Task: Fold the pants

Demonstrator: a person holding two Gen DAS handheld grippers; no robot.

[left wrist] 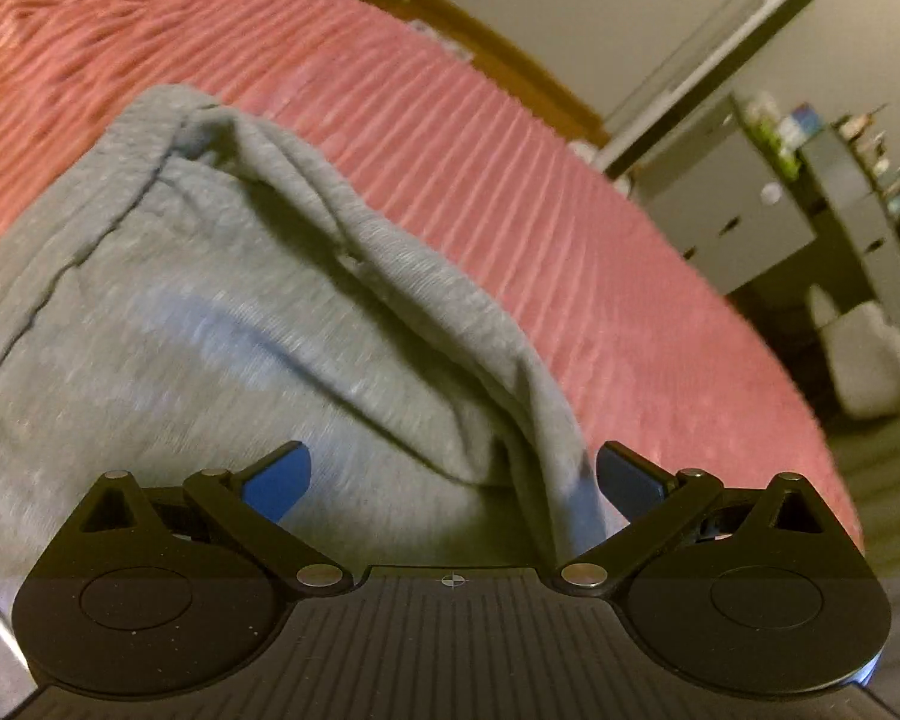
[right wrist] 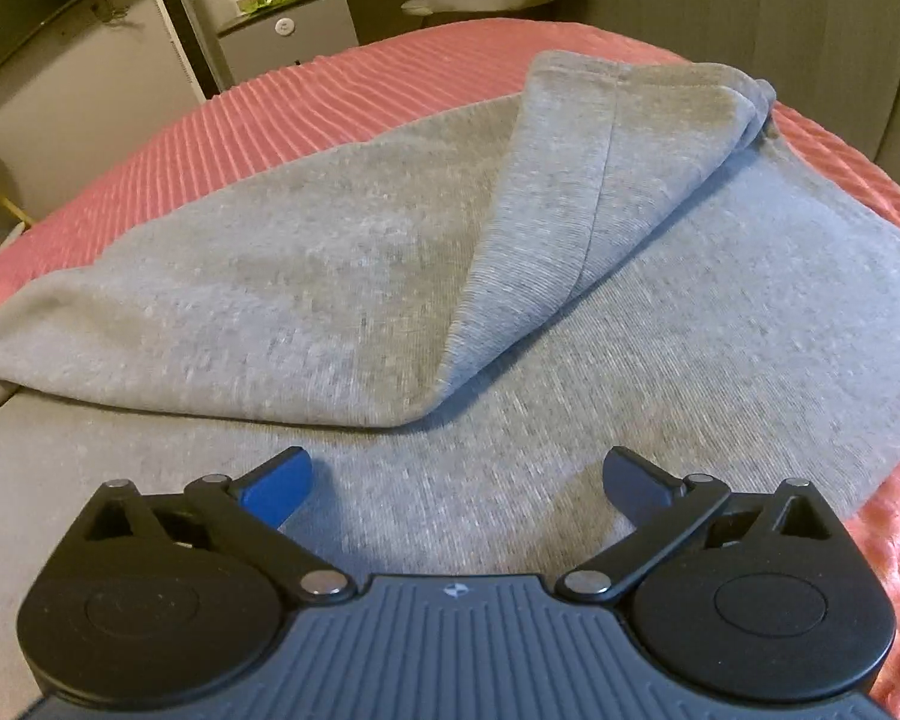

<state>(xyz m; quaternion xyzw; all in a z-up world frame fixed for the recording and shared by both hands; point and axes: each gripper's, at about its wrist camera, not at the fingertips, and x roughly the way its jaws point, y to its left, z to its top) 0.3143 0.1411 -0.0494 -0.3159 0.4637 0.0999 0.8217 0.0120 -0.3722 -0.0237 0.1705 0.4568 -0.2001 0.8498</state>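
Two sets of jaws are held wide apart, gripping nothing: the left gripper (left wrist: 453,477) and right gripper (right wrist: 457,480) are poised over gray pants (right wrist: 390,276), which are spread, partly folded over, on a ribbed pink bedspread (left wrist: 510,180).

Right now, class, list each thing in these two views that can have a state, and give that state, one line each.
Grey pants: lying on the bed, partly folded, one flap turned over the rest.
Pink bedspread: spread flat under the pants, ribbed.
Left gripper: jaws open, fabric between them, not clamped.
Right gripper: jaws open, holding nothing, over the pants.
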